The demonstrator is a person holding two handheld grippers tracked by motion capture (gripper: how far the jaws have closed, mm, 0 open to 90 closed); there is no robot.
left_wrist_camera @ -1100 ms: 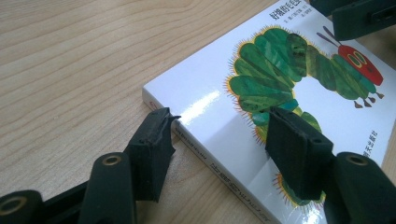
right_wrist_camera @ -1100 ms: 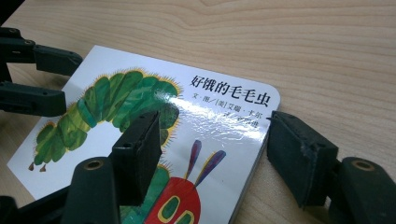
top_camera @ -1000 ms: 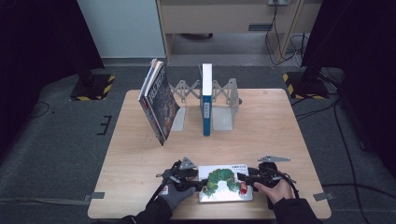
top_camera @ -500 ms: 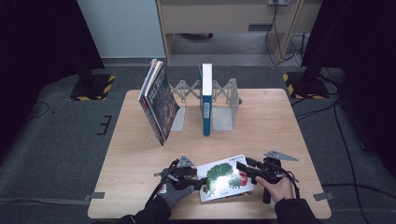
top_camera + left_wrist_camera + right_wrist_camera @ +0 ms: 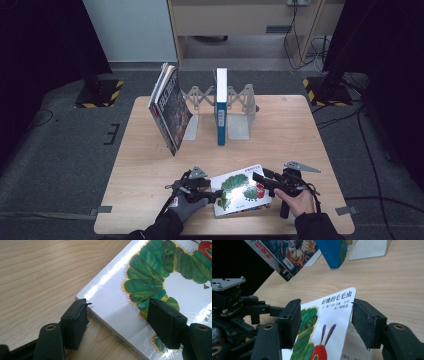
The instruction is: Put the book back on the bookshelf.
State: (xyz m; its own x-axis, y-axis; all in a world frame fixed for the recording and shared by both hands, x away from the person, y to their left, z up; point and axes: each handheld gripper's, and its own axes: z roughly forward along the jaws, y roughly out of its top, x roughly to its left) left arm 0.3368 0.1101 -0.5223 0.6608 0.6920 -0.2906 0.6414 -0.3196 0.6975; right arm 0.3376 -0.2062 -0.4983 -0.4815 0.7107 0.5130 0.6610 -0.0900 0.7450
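A caterpillar picture book (image 5: 242, 191) lies at the table's (image 5: 150, 165) near edge. The left gripper (image 5: 212, 192) has just been opening, jaws loose around the spine corner. The right gripper (image 5: 260, 179) lifts the cover, jaws straddling its edge.

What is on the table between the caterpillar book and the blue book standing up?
Nothing: in the high view, only bare wooden table lies between the caterpillar book near the front edge and the upright blue book in its bookend rack.
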